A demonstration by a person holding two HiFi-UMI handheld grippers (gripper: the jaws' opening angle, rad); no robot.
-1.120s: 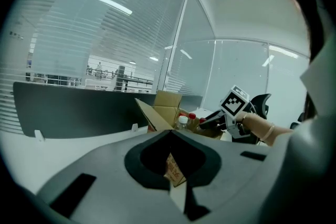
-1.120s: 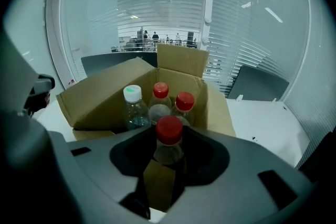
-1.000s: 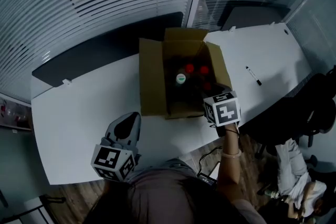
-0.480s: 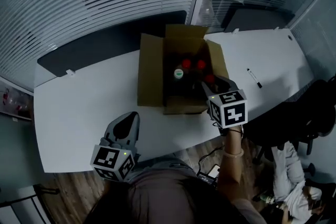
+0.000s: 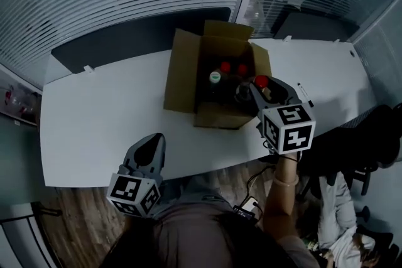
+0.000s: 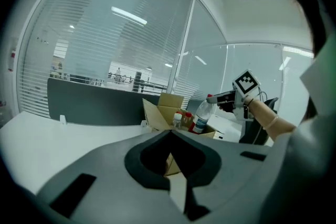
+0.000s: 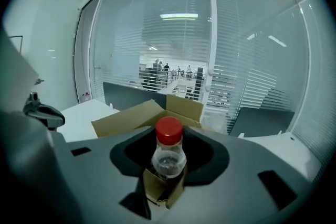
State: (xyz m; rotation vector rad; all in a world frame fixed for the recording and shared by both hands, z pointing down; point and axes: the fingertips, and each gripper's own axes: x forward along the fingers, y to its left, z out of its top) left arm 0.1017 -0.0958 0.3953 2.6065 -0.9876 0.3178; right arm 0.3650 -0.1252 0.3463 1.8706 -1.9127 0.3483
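Right gripper [image 7: 165,181] is clamped on a red-capped bottle [image 7: 169,150], held up at the near right edge of the box [image 5: 181,78] on the bench [image 5: 94,116]. We count three bottles [image 5: 215,78] inside. Left gripper [image 6: 172,168], near left, is closed and empty.

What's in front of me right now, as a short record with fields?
Right tool: shut on the neck of a red-capped bottle, at the cardboard box's right side
Left tool: shut, empty, near the white table's front edge
Box contents: one white-capped bottle, two more red caps
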